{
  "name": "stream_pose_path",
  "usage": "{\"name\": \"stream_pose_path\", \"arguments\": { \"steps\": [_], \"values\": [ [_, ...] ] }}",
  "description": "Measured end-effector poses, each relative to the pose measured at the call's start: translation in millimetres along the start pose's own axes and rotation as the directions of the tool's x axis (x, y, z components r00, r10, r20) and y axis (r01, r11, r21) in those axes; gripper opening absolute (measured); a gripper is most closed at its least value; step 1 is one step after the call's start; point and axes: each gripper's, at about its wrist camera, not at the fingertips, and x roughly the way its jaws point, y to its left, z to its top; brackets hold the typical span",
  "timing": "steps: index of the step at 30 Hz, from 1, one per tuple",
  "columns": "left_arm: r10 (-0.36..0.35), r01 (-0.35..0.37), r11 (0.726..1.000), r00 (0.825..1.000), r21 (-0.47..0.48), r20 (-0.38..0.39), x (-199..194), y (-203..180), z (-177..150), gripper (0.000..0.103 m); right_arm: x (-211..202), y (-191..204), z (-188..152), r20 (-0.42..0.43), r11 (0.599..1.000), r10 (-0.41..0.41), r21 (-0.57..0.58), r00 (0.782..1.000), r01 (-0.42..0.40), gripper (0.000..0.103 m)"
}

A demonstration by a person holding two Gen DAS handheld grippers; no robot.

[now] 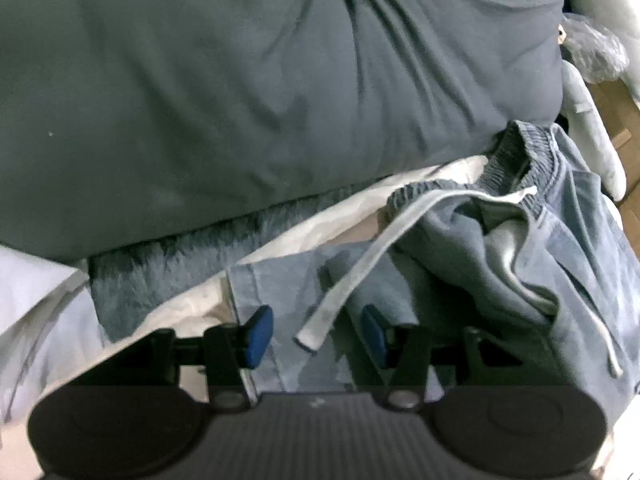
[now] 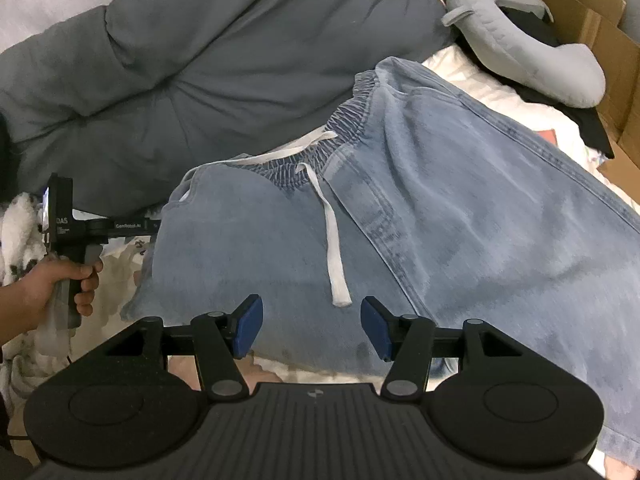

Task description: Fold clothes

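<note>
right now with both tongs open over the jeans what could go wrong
1. The loose white drawstring lies just ahead of the right tongs, so they might pinch the cord instead of denim.
2. The jeans lie bunched against the grey duvet; a deep grab by the left tongs could catch bedding too.

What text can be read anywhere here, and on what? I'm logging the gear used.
"DAS": on the left claw's black camera housing.
"GenRobot.AI": on its black arm; last letters blurred.
Smaller print under "DAS": too small to read.
Jeans: no readable label.
</note>
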Motion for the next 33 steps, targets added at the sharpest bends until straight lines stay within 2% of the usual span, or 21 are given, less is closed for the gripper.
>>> {"name": "stream_pose_path", "arguments": {
  "steps": [5, 6, 8, 9, 10, 12, 18, 23, 30, 33],
  "values": [
    [-0.022, 0.022, 1.0, 1.0, 0.002, -0.003, 8.8, 1.9, -0.4, 0.048, 12.6, 14.1, 9.0, -0.01, 1.0, -0.01, -0.017, 1.0, 0.01, 0.063],
    [-0.031, 0.031, 1.0, 1.0, -0.003, -0.004, 10.5, 2.6, -0.1, 0.043, 15.3, 17.8, 10.7, -0.016, 1.0, -0.006, -0.022, 1.0, 0.005, 0.063],
    [-0.043, 0.043, 0.999, 0.999, -0.015, -0.016, 14.6, 4.5, 0.6, 0.024, 21.0, 28.0, 14.9, -0.021, 0.999, 0.005, -0.039, 1.0, -0.006, 0.063],
    [-0.052, 0.051, 0.998, 0.998, -0.024, -0.028, 16.7, 6.0, 1.0, 0.01, 23.8, 34.2, 16.9, -0.022, 0.999, 0.012, -0.05, 1.0, -0.013, 0.063],
    [-0.06, 0.058, 0.998, 0.998, -0.033, -0.034, 17.6, 7.4, 1.4, 0.006, 26.2, 40.0, 18.3, -0.019, 0.998, 0.016, -0.057, 1.0, -0.017, 0.063],
    [-0.068, 0.067, 0.997, 0.998, -0.041, -0.017, 12.6, 8.3, 2.7, 0.003, 32.4, 51.9, 20.9, -0.019, 0.997, 0.034, -0.07, 0.999, -0.036, 0.063],
    [-0.121, 0.125, 0.99, 0.991, -0.068, 0.05, -22.4, 8.1, 13.6, 0.003, 51.0, 85.9, 26.3, -0.015, 0.993, 0.101, -0.067, 0.995, -0.101, 0.063],
    [-0.175, 0.179, 0.983, 0.982, -0.042, 0.077, -53.1, 3.0, 16.6, 0.003, 58.5, 107.1, 30.0, 0.002, 0.986, 0.157, -0.059, 0.988, -0.156, 0.063],
    [-0.231, 0.235, 0.971, 0.97, -0.042, 0.078, -75.4, -5.1, 13.0, 0.003, 64.0, 117.2, 37.6, 0.009, 0.982, 0.188, 0.003, 0.982, -0.188, 0.063],
    [-0.264, 0.268, 0.962, 0.961, -0.048, 0.078, -80.7, -8.4, 12.0, 0.003, 65.5, 117.6, 40.8, 0.012, 0.975, 0.213, 0.068, 0.977, -0.214, 0.063]
  ]
}}
